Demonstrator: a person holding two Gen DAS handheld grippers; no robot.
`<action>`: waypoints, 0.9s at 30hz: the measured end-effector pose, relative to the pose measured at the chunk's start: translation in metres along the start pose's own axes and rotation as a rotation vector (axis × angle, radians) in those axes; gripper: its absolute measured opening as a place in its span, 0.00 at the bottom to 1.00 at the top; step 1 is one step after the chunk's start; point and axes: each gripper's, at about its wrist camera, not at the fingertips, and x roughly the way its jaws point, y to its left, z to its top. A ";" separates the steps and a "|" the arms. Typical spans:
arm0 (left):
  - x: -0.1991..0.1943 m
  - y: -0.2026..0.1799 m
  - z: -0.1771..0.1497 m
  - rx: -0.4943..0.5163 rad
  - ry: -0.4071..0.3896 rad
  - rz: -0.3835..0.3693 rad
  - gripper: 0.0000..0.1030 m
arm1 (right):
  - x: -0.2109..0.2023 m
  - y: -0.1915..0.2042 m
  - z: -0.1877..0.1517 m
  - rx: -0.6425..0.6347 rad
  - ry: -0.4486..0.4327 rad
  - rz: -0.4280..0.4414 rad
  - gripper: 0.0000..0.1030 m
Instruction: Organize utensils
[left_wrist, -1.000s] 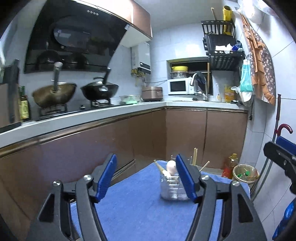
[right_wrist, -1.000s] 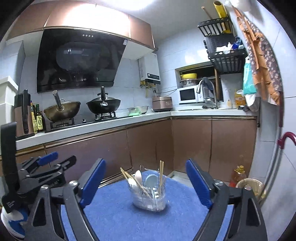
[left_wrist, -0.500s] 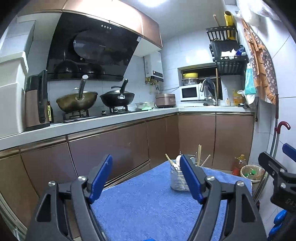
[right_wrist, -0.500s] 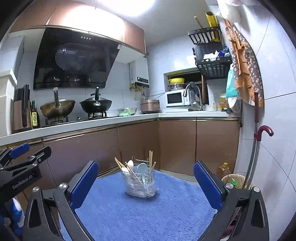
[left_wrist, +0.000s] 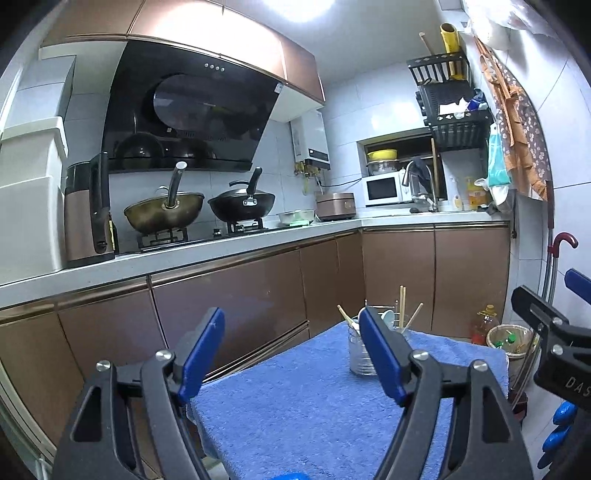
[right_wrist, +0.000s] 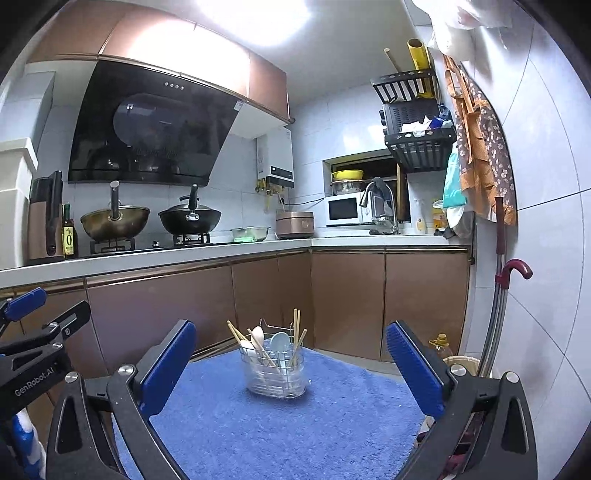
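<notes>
A clear utensil holder (right_wrist: 276, 371) with a wire rack stands on the blue towel-covered table (right_wrist: 258, 435). It holds wooden chopsticks (right_wrist: 296, 334), a white spoon (right_wrist: 258, 338) and a pale blue spoon (right_wrist: 280, 341). My right gripper (right_wrist: 291, 363) is open and empty, raised well back from the holder. My left gripper (left_wrist: 291, 350) is open and empty, also back from the table; the holder (left_wrist: 357, 356) shows partly behind its right finger. The left gripper also shows at the left edge of the right wrist view (right_wrist: 40, 332).
A kitchen counter (right_wrist: 184, 256) with two woks, a rice cooker and a microwave runs behind the table. Brown cabinets (right_wrist: 347, 302) stand below it. A bin (left_wrist: 508, 338) and an oil bottle (left_wrist: 487, 323) sit on the floor at right, by an umbrella (right_wrist: 511, 280).
Both grippers have pulled back and up from the utensil holder, which now looks smaller and farther away. Both stay open and empty.
</notes>
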 end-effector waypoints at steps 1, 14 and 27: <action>0.000 0.001 -0.001 -0.002 0.001 0.000 0.72 | 0.000 0.000 -0.001 0.000 0.003 -0.001 1.00; -0.002 -0.004 -0.008 0.004 0.017 -0.012 0.72 | 0.004 0.001 -0.008 -0.010 0.035 -0.015 1.00; -0.005 -0.005 -0.009 0.005 0.016 -0.026 0.72 | 0.004 -0.001 -0.012 -0.018 0.037 -0.018 1.00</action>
